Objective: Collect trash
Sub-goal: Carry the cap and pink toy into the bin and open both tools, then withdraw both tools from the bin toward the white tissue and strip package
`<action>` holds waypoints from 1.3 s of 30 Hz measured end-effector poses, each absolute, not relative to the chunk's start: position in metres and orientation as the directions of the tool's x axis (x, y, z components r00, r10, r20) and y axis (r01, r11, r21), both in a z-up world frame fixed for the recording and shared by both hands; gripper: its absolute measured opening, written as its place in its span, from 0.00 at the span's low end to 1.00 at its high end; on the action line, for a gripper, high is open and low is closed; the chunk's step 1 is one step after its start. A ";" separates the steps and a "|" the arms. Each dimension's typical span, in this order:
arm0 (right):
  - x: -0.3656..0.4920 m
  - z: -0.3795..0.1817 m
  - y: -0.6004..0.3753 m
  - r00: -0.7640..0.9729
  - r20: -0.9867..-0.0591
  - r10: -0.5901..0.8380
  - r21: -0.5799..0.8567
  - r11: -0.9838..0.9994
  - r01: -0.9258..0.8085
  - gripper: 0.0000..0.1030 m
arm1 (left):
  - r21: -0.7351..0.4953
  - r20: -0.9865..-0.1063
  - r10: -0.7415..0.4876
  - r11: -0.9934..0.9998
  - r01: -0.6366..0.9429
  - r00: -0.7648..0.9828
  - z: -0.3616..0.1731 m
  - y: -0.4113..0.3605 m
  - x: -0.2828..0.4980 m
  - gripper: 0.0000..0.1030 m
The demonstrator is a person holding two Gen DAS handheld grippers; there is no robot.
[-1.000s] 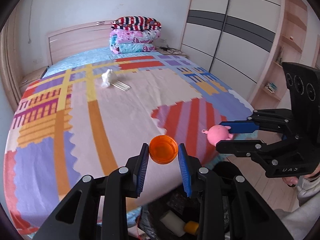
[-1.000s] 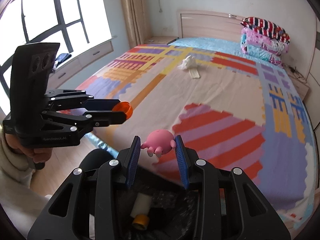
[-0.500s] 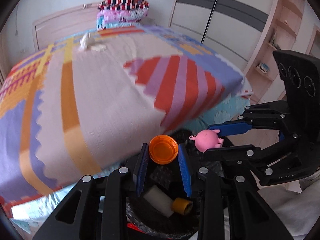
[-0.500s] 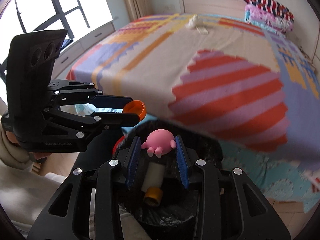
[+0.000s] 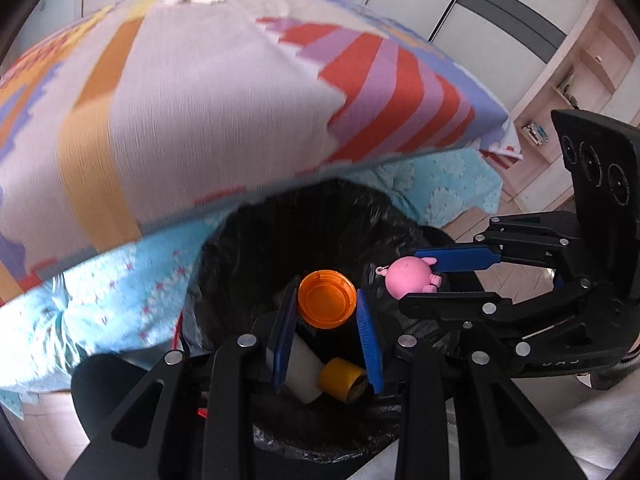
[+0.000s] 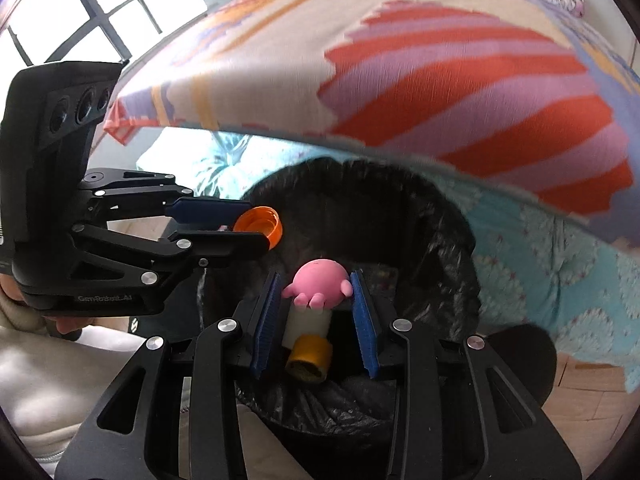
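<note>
1. Now, your left claw (image 5: 326, 312) is clamping the orange cap (image 5: 327, 299) across its stiff, light rim.
2. Your right claw (image 6: 316, 300) is pinching the pink toy (image 6: 319, 283), probably squashy, directly above the bin (image 6: 452, 240).

The only lettering that can be partly read is pale print on the black body of the left gripper (image 6: 256, 236), seen from the right wrist view; it looks like "GenRobot.AI", though blur leaves this uncertain. In the left wrist view, faint marks on the right gripper (image 5: 424, 280) body are too small to read.
</note>
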State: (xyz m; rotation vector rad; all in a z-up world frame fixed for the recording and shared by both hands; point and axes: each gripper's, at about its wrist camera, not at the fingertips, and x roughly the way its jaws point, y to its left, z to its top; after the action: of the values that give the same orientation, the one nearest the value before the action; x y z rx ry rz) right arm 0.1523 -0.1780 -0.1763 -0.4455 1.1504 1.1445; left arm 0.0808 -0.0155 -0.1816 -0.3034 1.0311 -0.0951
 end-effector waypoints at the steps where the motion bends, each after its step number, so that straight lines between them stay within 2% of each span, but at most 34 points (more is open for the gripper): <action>1: 0.153 -0.178 -0.176 -0.038 -0.880 0.474 0.256 0.406 -0.877 0.35 | -0.296 -0.830 -0.222 0.953 -0.066 0.511 -0.183 -0.016 0.081 0.28; 5: 0.150 -0.177 -0.176 -0.055 -0.876 0.480 0.278 0.407 -0.870 0.36 | -0.300 -0.829 -0.225 0.951 -0.069 0.511 -0.183 -0.017 0.081 0.28; 6: 0.151 -0.176 -0.177 -0.055 -0.874 0.483 0.281 0.408 -0.869 0.43 | -0.303 -0.827 -0.228 0.951 -0.066 0.514 -0.183 -0.017 0.081 0.28; 8: 0.152 -0.173 -0.178 -0.042 -0.870 0.492 0.277 0.416 -0.866 0.52 | -0.301 -0.832 -0.227 0.951 -0.068 0.507 -0.182 -0.017 0.082 0.32; 10: 0.154 -0.172 -0.177 -0.038 -0.871 0.490 0.274 0.419 -0.866 0.52 | -0.301 -0.831 -0.228 0.951 -0.066 0.507 -0.181 -0.018 0.082 0.40; 12: 0.156 -0.170 -0.177 -0.034 -0.870 0.492 0.274 0.425 -0.863 0.52 | -0.309 -0.824 -0.235 0.949 -0.061 0.515 -0.179 -0.018 0.080 0.43; 39: 0.178 -0.097 -0.174 0.078 -0.787 0.612 0.222 0.399 -0.890 0.52 | -0.215 -0.743 -0.107 0.973 -0.084 0.661 -0.102 0.014 0.076 0.43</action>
State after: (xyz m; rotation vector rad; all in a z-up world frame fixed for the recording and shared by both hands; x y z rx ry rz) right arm 0.1776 -0.1737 -0.0975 -0.3558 0.9553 1.1604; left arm 0.0758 0.0144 -0.1017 -0.2402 0.8506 -0.0130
